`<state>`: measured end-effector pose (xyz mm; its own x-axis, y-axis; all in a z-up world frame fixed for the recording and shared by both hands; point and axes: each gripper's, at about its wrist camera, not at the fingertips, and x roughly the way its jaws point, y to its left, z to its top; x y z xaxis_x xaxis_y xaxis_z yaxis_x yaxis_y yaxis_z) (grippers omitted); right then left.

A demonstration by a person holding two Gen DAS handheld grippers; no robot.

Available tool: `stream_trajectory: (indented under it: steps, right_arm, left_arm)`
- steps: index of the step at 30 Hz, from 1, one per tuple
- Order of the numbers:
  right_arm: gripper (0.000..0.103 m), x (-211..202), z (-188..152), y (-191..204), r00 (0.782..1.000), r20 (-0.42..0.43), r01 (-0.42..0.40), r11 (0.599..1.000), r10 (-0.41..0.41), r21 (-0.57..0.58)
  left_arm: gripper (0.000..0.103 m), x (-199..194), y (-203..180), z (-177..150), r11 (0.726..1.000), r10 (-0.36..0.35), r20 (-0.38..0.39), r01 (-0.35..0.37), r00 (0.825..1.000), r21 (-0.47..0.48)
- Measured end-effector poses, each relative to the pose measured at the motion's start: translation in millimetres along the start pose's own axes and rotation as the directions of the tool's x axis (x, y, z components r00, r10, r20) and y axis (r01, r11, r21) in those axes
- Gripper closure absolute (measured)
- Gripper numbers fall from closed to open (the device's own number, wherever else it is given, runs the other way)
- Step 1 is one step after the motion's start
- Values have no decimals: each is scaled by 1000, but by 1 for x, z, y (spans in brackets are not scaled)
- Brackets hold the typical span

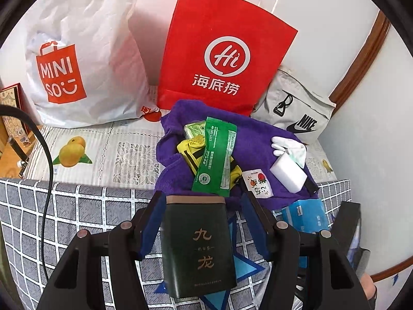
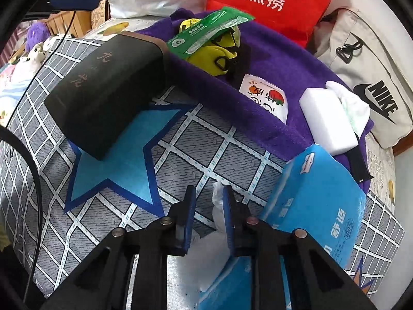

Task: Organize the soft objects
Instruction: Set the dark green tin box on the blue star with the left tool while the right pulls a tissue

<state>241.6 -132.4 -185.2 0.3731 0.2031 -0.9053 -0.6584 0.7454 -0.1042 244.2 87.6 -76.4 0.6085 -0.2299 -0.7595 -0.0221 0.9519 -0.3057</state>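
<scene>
A dark tea tin [image 1: 197, 245] lies on the grey checked bedcover between the open fingers of my left gripper [image 1: 202, 200]; the fingers do not press it. It also shows in the right wrist view [image 2: 103, 95]. Behind it a purple towel [image 1: 258, 134] carries a green packet [image 1: 215, 157], a yellow pouch [image 1: 189, 152], a white sponge [image 1: 287, 171] and a white glove [image 1: 286, 143]. My right gripper [image 2: 209, 193] is narrowly open beside a white tissue [image 2: 219, 206] sticking out of a blue tissue pack [image 2: 317, 201].
A white Miniso bag [image 1: 77, 59], a red paper bag [image 1: 222, 51] and a grey Nike bag [image 1: 296, 108] stand along the wall behind. A black cable [image 1: 47, 180] runs down the left. A small strawberry sachet [image 2: 265, 98] lies on the towel.
</scene>
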Motion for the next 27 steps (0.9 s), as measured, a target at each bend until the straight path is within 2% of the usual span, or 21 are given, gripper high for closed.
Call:
stream_trajectory:
  steps: [2,5,7,12,16,27]
  right_arm:
    - [88,3,2,1,1000,-6,27,1000,-27,-13]
    - [99,10,3,9,995,-4,104,992,-104,-72]
    - [101,10,2,10,993,3,122,988,-122,-92]
    - [101,-8,1,7,998,54,13,999,-11,-32]
    - [101,-32,1,5,992,120,-47,998,42,38]
    - [101,-94,-3,-20,965,264,-52,985,6,166]
  left_arm:
    - [44,-2,0,-2,1000,-11,-3,11,1000,-1]
    - [44,-4,1,-7,1000,-9,-3,9,1000,4]
    - [44,-5,5,-9,1000,-3,-4,3,1000,-3]
    - [44,-8,16,-15,999,-12,-11,11,1000,-44]
    - [44,-14,18,-20,999,-15,-3,15,1000,-49]
    - [44,-28,-7,-52,997,-61,-36,62,997,37]
